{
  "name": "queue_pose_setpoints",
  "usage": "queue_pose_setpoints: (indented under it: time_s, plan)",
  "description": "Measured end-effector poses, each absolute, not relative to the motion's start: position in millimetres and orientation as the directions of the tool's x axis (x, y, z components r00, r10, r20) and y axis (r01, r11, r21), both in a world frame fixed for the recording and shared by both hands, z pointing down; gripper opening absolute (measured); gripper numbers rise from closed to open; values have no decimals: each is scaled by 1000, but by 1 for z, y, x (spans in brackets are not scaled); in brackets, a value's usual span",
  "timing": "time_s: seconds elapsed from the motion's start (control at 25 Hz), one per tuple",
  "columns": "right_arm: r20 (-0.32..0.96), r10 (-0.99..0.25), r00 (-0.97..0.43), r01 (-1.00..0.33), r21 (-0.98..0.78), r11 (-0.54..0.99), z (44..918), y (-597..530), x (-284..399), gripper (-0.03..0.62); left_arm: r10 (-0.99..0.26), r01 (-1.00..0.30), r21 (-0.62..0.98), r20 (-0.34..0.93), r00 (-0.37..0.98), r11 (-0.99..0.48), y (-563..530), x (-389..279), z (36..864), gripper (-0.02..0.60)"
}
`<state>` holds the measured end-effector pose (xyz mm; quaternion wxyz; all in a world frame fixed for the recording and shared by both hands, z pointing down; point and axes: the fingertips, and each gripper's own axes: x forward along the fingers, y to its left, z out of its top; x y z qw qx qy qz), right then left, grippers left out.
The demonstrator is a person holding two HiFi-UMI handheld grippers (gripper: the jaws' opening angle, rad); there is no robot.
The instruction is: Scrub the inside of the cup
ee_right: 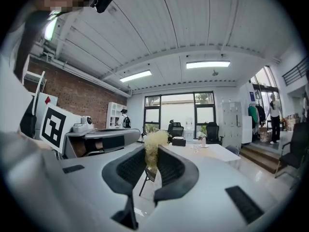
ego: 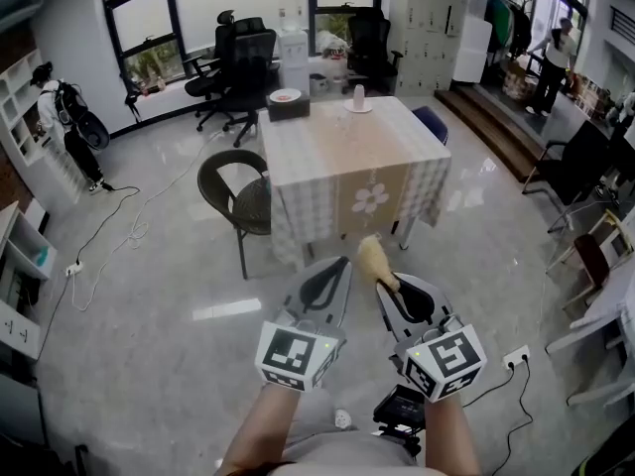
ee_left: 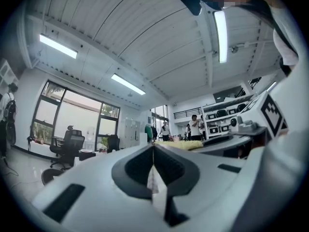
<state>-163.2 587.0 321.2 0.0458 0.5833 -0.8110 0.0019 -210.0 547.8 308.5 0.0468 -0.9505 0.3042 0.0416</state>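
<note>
A small pale cup (ego: 358,96) stands on a saucer at the far side of the table (ego: 327,172), well ahead of both grippers; in the right gripper view the cup (ee_right: 203,141) is tiny and distant. My right gripper (ego: 390,285) is shut on a yellowish fluffy scrub brush (ego: 372,259), whose head pokes out past the jaws (ee_right: 154,143). My left gripper (ego: 331,268) is beside it, shut with nothing between its jaws (ee_left: 153,147). Both are held level over the floor, short of the table.
A dark round-backed chair (ego: 235,199) stands at the table's left side. A brown box with a plate (ego: 288,103) sits at the table's far left corner. Office chairs (ego: 241,59) stand behind, cables (ego: 119,228) cross the floor at left, and steps (ego: 496,127) rise at right.
</note>
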Motion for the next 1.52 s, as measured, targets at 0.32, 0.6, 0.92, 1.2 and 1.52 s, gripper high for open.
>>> queue_pose_setpoints:
  time_s: [0.32,0.6,0.92,1.2,1.52]
  plan:
    - [74,-942,-327,-944,20,329,330,554,-150,67,-587,-593,-55,-98,804,-803,511,-199,314,12]
    - [51,-948,-314,-949,-58,311,331,502,-138,67,-566,-572,-51,-100,819,-819,457,-190,313,12]
    - [48,-951,-304,-951,-79,300,330,429,-121,67,-555,-561,-42,-104,825,-827,382,-173,311,12]
    - [62,-956,-288,-955,-98,282,333,362,-114,67,-509,-513,-60,-76,858,-856,318,-160,314,12]
    - [79,-964,-253,-964,-110,243,340,301,-106,69,-495,-497,-40,-57,867,-867,250,-153,319,12]
